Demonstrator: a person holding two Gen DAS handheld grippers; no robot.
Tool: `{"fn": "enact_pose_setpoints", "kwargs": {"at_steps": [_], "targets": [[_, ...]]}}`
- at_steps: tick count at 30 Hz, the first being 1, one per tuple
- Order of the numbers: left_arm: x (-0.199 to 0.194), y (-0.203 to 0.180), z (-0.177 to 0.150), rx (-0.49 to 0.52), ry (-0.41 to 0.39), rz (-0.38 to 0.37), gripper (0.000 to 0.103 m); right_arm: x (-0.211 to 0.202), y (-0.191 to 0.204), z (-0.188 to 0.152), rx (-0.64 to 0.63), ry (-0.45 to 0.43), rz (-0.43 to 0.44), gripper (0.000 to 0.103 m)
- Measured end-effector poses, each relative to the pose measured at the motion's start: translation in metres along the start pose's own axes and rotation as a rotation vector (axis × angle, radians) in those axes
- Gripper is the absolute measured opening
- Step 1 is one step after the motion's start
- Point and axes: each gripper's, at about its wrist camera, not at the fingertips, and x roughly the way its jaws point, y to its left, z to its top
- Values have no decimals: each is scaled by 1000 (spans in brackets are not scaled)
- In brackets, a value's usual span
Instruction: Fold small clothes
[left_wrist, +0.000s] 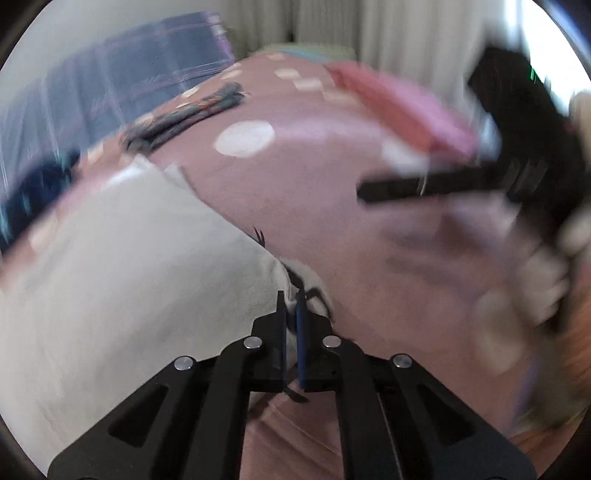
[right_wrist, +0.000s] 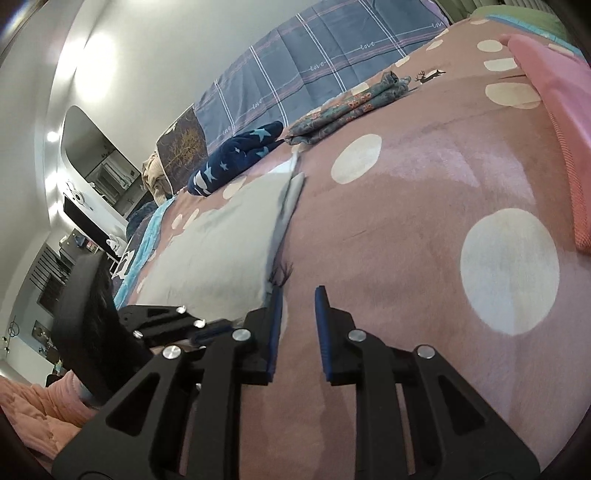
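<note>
The left gripper (left_wrist: 291, 299) was closed on a corner of one grey garment (right_wrist: 218, 243), which lay flat on the pink blanket (right_wrist: 406, 229). The right gripper (right_wrist: 298, 295) stood narrowly open beside that corner. Beyond the garment lay three more cloths: one starred navy piece (right_wrist: 236, 162), one floral piece (right_wrist: 347, 105), one pink piece (right_wrist: 565, 122).

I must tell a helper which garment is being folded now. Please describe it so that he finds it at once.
On the pink bedspread with white dots, look near its left edge. The flat pale grey cloth lies there, just before the navy star-print garment. It alone is plain, without any pattern.
</note>
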Motion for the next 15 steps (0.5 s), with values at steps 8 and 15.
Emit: {"fn": "enact_pose_setpoints", "kwargs": {"at_steps": [8,15], "targets": [[-15,15,-2,-123,-54,-80,3,46,8,43,-56,110,44,24],[-12,10,-6,-122,-38,-86,3,125,16,91,-41,247,18,32]]}}
